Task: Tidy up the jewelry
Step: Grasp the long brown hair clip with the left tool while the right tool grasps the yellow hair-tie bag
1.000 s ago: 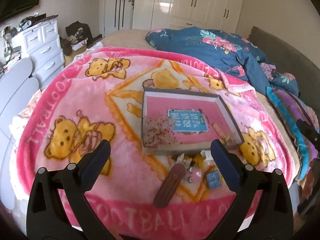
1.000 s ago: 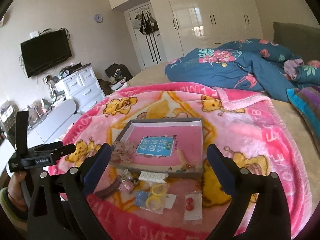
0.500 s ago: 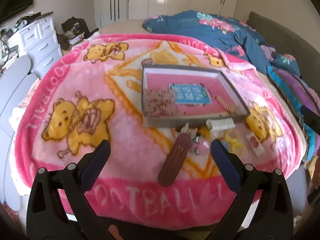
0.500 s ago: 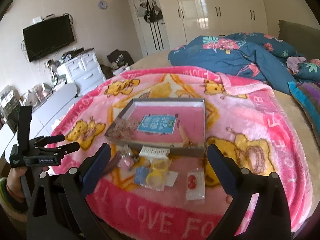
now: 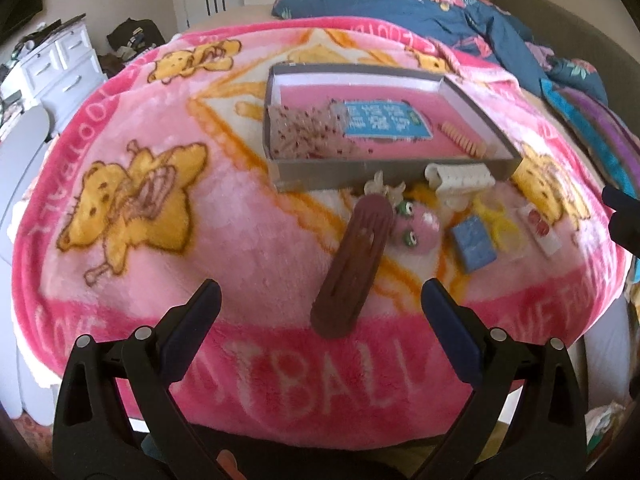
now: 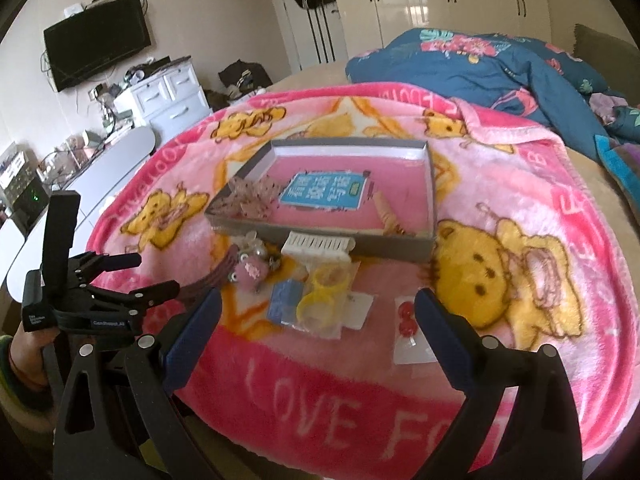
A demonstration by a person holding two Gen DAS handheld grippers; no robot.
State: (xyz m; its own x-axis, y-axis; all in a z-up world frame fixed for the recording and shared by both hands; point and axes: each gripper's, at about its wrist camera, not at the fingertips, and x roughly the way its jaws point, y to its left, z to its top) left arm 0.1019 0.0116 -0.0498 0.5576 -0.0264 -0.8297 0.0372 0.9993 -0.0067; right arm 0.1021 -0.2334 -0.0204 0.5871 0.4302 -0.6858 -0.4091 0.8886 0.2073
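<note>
A shallow grey box (image 5: 384, 168) with a pink floor lies on the pink blanket; it also shows in the right wrist view (image 6: 428, 184). In it are a beaded piece (image 5: 308, 136), a blue card (image 5: 386, 120) and a small orange clip (image 5: 464, 140). In front of it lie a brown hair clip (image 5: 352, 264), a pink pom-pom piece (image 5: 416, 228), a white comb (image 6: 318, 245), a blue packet (image 6: 284, 300), yellow rings in a bag (image 6: 320, 300) and red earrings on a card (image 6: 408, 316). My left gripper (image 5: 320, 304) is open just short of the brown clip. My right gripper (image 6: 318, 312) is open above the yellow rings.
The pink bear blanket (image 5: 160, 240) covers the bed's near end. A blue floral duvet (image 6: 480, 60) is heaped at the far right. White drawers (image 6: 172, 96) and a cluttered white table (image 6: 80, 168) stand to the left.
Both grippers have moved forward and down toward the items in front of the box. Both stayed open.
</note>
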